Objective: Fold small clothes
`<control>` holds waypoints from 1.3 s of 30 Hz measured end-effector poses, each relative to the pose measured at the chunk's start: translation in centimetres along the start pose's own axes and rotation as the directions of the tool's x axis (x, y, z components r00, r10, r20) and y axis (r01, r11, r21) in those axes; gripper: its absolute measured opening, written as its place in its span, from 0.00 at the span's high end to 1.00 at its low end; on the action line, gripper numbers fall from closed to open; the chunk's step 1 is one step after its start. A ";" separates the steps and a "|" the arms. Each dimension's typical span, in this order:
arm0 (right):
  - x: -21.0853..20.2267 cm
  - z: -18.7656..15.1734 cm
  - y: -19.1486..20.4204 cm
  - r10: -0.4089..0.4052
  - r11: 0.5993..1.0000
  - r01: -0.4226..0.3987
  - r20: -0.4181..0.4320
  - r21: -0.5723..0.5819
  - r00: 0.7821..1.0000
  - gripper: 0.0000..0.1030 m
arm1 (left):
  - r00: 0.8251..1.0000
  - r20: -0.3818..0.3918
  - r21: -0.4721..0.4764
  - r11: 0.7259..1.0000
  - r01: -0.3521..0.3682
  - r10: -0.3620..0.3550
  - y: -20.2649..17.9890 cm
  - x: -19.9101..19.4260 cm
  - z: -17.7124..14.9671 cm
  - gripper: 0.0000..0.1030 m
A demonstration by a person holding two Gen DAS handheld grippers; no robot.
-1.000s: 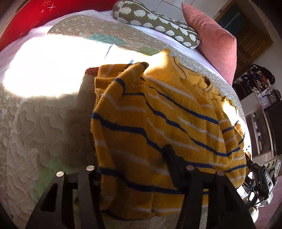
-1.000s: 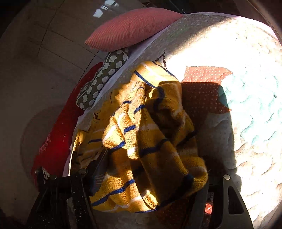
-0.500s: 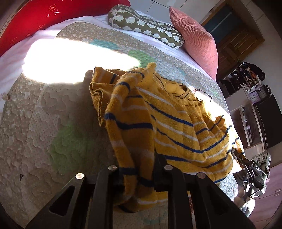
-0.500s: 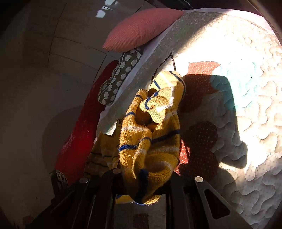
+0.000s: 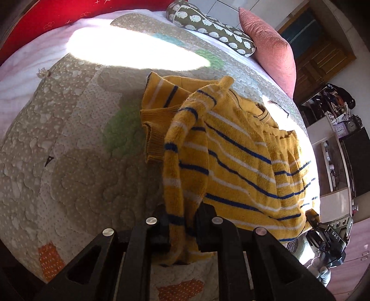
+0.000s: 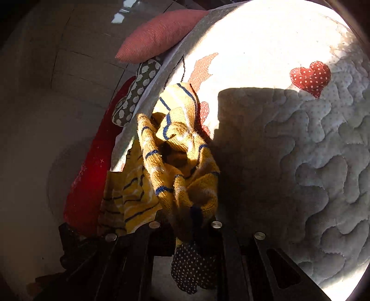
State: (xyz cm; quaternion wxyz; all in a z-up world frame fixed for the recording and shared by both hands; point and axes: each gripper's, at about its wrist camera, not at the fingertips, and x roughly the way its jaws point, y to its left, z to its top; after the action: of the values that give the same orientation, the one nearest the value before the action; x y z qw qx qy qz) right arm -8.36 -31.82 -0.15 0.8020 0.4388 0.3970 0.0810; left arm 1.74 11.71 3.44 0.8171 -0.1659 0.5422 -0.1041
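A small yellow sweater with blue and white stripes hangs stretched above a quilted bed. My left gripper is shut on one bunched edge of it, which drapes down between the jaws. My right gripper is shut on another bunched part of the sweater, seen crumpled in sun and shadow. A folded cuff of the sweater rests on the quilt at its far left. The right gripper body shows at the sweater's right end in the left wrist view.
A pink cushion and a green patterned pillow lie at the bed's head, with a red headboard behind. Shelves and furniture stand beside the bed. A red heart patch marks the quilt.
Both grippers closed on the sweater and drew back, lifting it. The fabric went from spread wide to bunched in narrow bands between the jaws, and more quilt shows.
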 end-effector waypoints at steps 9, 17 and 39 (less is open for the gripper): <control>-1.6 0.2 1.6 -0.148 0.979 0.150 0.026 -0.140 0.989 0.78 | 0.998 0.030 -0.020 0.999 -0.046 0.047 2.5 -1.6 1.2 0.90; -4.6 -0.9 2.8 -0.160 0.967 0.180 0.121 -0.178 0.980 0.49 | 0.995 0.096 0.011 1.000 -0.006 0.005 2.8 -4.5 -1.5 0.41; -5.1 -3.7 2.1 -0.197 0.961 0.220 0.141 -0.168 0.970 0.45 | 0.991 0.133 0.256 0.966 -0.033 -0.001 -9.0 -3.0 1.6 0.50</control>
State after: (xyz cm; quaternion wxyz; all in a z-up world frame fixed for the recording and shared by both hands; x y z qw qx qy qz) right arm -13.97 -30.66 3.22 0.8658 0.3232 0.3820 0.0048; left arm 2.15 4.68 10.02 0.8666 -0.0607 0.4702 -0.1559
